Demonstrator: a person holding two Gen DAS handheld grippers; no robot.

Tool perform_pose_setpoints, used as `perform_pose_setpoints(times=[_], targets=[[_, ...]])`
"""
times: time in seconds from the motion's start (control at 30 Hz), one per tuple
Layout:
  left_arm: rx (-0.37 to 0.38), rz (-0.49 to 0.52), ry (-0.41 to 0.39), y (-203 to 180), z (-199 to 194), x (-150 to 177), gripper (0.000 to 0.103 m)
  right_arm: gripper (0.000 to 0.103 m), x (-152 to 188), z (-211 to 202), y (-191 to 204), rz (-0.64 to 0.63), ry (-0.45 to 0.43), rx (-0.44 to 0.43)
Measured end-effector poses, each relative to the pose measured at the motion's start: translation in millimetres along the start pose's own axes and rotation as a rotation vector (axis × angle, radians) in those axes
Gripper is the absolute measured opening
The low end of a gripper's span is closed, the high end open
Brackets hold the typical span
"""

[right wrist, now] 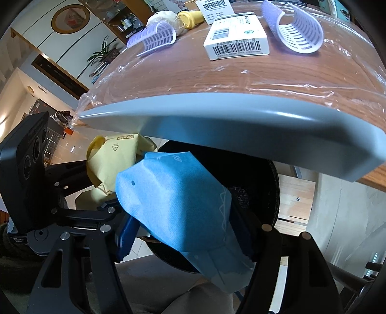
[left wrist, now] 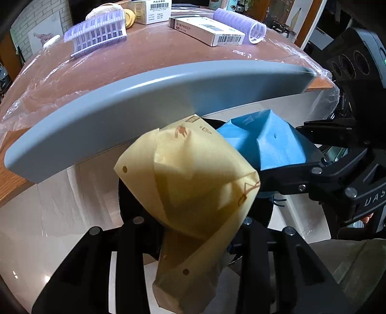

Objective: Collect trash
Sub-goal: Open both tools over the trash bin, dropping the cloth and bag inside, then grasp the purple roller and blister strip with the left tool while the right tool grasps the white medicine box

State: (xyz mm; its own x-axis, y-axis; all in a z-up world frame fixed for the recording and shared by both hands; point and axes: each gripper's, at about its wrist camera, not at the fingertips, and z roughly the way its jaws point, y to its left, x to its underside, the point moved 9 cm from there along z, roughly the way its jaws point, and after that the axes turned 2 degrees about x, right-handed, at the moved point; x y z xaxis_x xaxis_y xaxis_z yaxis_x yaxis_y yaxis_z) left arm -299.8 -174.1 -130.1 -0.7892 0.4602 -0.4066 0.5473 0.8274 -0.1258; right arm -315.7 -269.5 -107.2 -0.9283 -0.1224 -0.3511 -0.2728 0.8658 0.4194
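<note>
My left gripper [left wrist: 190,231] is shut on a crumpled yellow paper bag [left wrist: 193,188], held below the table's grey front edge [left wrist: 149,101]. My right gripper [right wrist: 188,231] is shut on a crumpled blue paper bag [right wrist: 178,200]; it also shows in the left wrist view [left wrist: 265,142], held by the right gripper [left wrist: 284,169]. The yellow bag shows in the right wrist view [right wrist: 113,157] to the left of the blue one. Both bags hang over a round black bin [right wrist: 255,178] under the table edge; most of the bin is hidden.
On the plastic-covered wooden table [right wrist: 217,72] lie purple hair rollers [left wrist: 96,33] [right wrist: 299,31], white barcoded boxes [left wrist: 207,30] [right wrist: 236,36], a yellow tube [right wrist: 190,18] and a pale ball [right wrist: 164,14]. Pale tiled floor [left wrist: 60,205] lies below.
</note>
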Motion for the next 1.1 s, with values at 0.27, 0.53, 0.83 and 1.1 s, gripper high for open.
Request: perform_pose_setpoints(times=[0.27,0.53,0.83,1.1], targets=[[-0.037,-0.027,-0.013,11.6,0.2,-0.7,0.066,0.085,1.1,-7.8,-12.4,0.031,-0.023,0.044],[-0.047,-0.007,-0.054,7.7,-32.6,-4.7,0.066,0.085,-2.3,-51.5,-13.4,0.006,-0.098,0.072],[-0.032,0.001,-0.338,6.5,-120.2,-72.9,0.100,0.099,-50.2,-141.0,-20.0,-0.062,-0.358,0.238],[-0.145,-0.105,-0.416,62.2,-117.4,-135.3,0.100,0.099,-103.8,-139.0,-49.2,-0.003,-0.387,0.306]])
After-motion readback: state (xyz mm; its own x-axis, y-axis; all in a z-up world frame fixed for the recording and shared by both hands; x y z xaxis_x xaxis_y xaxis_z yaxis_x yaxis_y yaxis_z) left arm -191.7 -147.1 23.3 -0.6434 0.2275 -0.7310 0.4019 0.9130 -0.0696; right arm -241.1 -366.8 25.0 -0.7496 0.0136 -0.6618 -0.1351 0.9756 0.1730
